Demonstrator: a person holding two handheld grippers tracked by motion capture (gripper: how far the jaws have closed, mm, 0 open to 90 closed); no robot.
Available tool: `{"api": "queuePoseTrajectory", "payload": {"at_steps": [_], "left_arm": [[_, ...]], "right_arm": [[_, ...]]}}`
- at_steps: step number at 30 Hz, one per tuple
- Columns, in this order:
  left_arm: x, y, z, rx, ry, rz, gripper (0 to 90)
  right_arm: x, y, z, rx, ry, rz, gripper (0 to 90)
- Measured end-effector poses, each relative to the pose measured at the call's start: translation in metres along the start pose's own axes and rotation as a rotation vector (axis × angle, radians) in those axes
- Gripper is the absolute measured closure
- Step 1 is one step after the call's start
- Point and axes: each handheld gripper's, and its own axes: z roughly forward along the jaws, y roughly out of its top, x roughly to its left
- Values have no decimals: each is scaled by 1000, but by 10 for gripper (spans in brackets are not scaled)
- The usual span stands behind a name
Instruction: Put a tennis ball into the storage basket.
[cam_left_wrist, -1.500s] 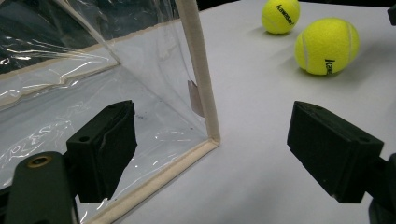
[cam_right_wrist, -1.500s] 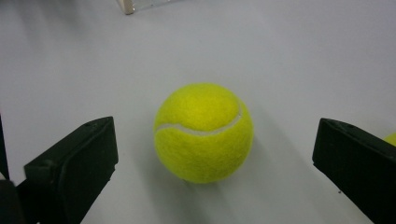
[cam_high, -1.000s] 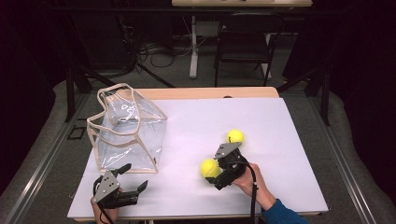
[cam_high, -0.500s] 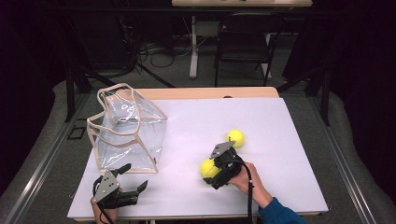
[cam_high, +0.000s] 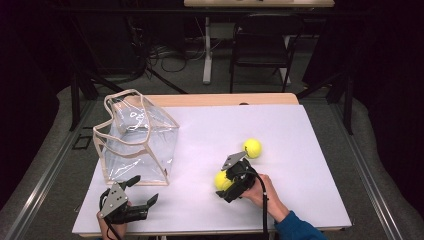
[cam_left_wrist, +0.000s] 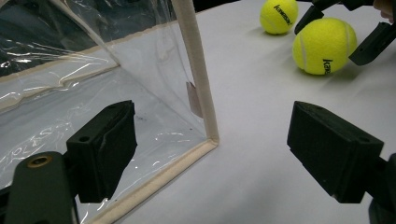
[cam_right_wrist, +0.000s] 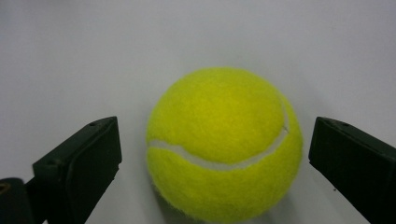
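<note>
Your right gripper (cam_high: 226, 186) sits over the near tennis ball (cam_high: 221, 180), which lies on the white table (cam_high: 300, 150) slightly right of centre, at about 5 o'clock from the clear bag (cam_high: 137, 142). A ball has no long axis to log; what can be noted is its seam, which in the right gripper view runs as a white curve across the lower face of the ball (cam_right_wrist: 224, 144) from 9 o'clock round to 2 o'clock, and in the left gripper view its black lettering (cam_left_wrist: 327, 66) faces your left hand's side. The right jaws straddle it, one on each side, with table showing in the gap on both sides: pads not yet pressing, though they have just been closing in on the ball. Your right hand (cam_high: 260, 189) comes in from 5 o'clock, forearm angled toward 11 o'clock, gripper tipped down and forward onto the ball. The second tennis ball (cam_high: 252, 148) rests at 1 o'clock from the first, near it but apart. Your left gripper (cam_high: 137, 194) lies low at the near left edge of the table, pointing toward 2 o'clock, jaws wide apart and empty; in its own view the bag's cream-trimmed corner (cam_left_wrist: 201, 93) stands between them, untouched.
</note>
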Motion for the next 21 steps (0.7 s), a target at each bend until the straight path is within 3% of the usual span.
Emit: {"api": "queuePoseTrajectory", "payload": {"at_steps": [12,21], "left_arm": [[0,0,0,-2,0,-1,160],[0,0,0,-5,-1,0,160]], "right_arm": [[-3,-1,6,54,-6,15,221],[-3,-1,6,45,6,3,248]]}}
